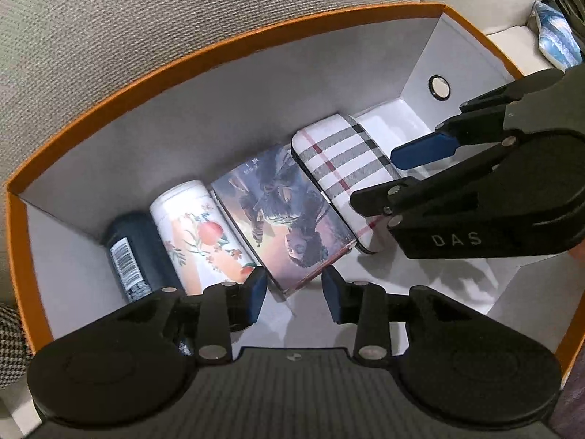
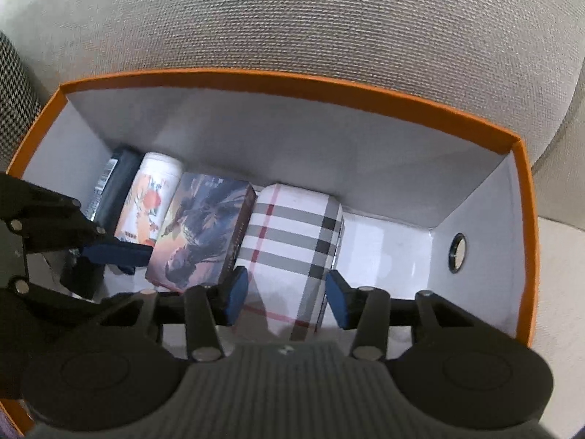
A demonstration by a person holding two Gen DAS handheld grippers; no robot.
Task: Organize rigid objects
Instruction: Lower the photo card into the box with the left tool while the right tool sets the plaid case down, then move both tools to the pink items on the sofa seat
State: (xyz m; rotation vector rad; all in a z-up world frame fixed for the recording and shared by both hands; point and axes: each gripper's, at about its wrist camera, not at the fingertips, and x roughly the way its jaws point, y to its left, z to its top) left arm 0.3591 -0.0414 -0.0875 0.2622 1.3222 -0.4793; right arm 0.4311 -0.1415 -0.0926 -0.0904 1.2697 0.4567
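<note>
The right claw (image 2: 286,298) stands part-open astride the plaid case's (image 2: 292,234) near end, pads clear; the left claw (image 1: 295,298), part-open and empty, hangs over the picture box (image 1: 281,216).

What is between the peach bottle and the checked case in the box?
A picture box lies between the peach bottle and the checked case, snug against both. Both views show it.

soft, even indoor light, mild shadows in box (image 1: 226,36) (fisheye bends edges), pics slightly soft.
</note>
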